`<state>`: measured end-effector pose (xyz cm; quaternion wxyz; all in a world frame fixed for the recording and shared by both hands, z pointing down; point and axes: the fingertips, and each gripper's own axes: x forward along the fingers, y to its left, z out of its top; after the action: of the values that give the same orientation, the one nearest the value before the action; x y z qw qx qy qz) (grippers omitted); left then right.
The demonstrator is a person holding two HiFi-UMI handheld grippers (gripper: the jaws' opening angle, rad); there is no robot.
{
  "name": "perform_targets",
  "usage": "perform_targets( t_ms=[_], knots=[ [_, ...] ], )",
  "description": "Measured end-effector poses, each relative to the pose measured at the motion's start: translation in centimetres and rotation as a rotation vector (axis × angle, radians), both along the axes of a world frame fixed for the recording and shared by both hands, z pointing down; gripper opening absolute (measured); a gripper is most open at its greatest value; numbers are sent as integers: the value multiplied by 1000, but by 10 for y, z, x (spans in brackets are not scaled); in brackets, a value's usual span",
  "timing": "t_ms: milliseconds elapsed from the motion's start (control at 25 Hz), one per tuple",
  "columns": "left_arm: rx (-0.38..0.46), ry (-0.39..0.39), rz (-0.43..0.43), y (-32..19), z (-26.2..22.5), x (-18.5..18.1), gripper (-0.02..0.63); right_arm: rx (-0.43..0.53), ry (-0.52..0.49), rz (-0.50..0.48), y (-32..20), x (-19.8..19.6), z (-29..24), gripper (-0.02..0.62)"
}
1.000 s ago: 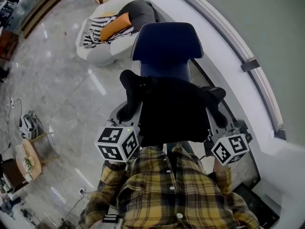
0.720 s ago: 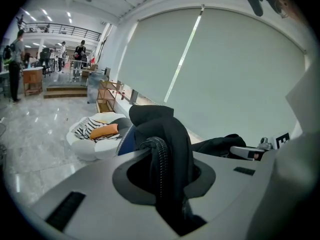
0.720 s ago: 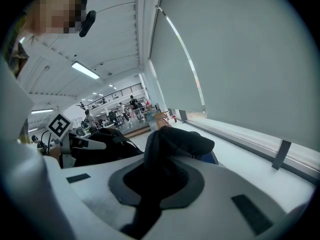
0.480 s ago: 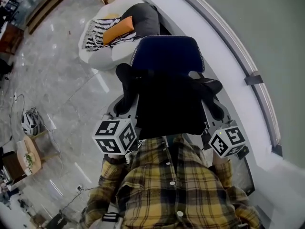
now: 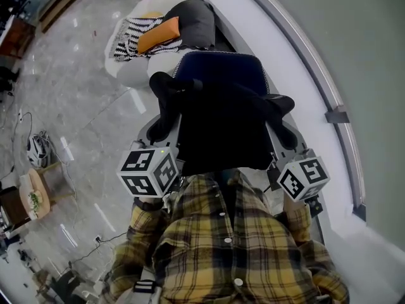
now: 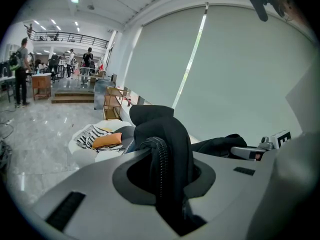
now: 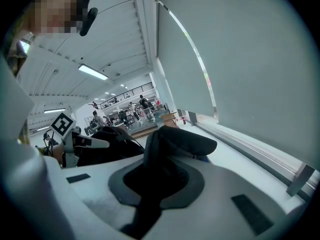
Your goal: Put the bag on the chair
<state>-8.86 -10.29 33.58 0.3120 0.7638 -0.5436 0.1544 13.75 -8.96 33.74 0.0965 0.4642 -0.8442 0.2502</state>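
Observation:
A black bag hangs between my two grippers, over the seat of a blue office chair whose backrest shows just beyond it. My left gripper is shut on the bag's left strap, which runs up through its jaws. My right gripper is shut on the other strap, which folds over its jaws. The bag hides the chair's seat, so I cannot tell whether it touches the seat. The person's plaid sleeves fill the bottom of the head view.
A white beanbag seat with an orange cushion and striped cloth stands behind the chair on the left. A curved white ledge and window blind run along the right. A small table and cables lie on the marble floor at left.
Both grippers and the bag have moved forward towards the chair; the bag now covers the seat and the lower backrest. Both grips are unchanged.

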Motion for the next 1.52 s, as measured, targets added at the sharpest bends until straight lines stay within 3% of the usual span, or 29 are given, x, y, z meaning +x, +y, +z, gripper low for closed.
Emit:
perform_targets(
  t_ms=[800,1520],
  knots=[
    [-56,-6,63,-6,29,1,92,-60,20,64,0,2,25,36],
    [-216,-108,16,-2,173,-4,92,-222,100,39,-3,-6,160,36]
  ],
)
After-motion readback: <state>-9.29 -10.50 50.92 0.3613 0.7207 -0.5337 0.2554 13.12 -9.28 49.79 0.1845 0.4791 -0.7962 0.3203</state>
